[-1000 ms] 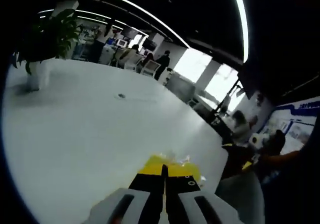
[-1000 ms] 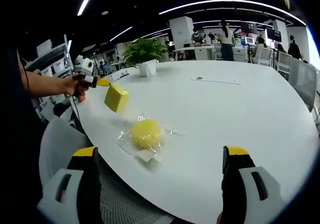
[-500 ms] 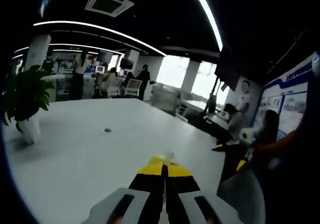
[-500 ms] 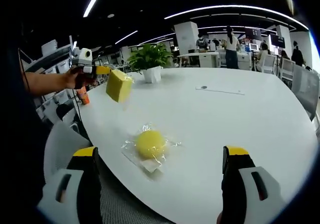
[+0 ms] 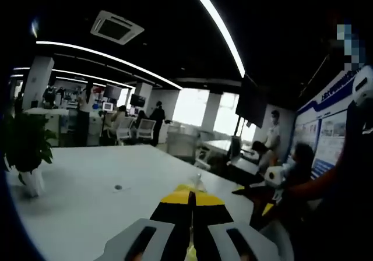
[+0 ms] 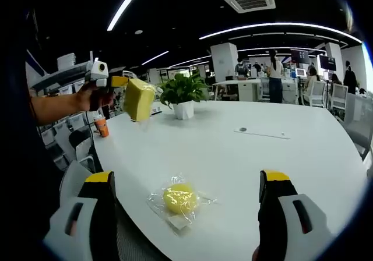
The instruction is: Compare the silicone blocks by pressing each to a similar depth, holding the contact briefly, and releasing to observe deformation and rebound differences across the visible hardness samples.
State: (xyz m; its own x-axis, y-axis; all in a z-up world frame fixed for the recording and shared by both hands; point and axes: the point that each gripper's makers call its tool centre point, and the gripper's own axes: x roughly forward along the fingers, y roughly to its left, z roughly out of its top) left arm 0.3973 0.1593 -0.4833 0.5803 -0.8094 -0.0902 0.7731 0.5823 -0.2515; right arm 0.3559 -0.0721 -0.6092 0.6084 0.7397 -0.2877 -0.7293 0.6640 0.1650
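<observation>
— Where is the yellow block (image 6: 139,99) seen?
— In the right gripper view it is held in the air above the near-left edge of the white tabletop (image 6: 262,162), clamped at one side by the left gripper (image 6: 119,81), whose fingers are closed on it. In the left gripper view those fingers (image 5: 175,205) are pressed together, with a sliver of yellow at their tips.

— And the other sample?
— A round yellow piece in a clear wrapper (image 6: 180,198) is laid on the tabletop near its front edge, well below the lifted block.

— How is the right gripper (image 6: 189,197) set?
— Its fingers are spread wide apart, and nothing is gripped.

— Anything beyond?
— A potted plant (image 6: 183,95) is stood farther back on the tabletop.
</observation>
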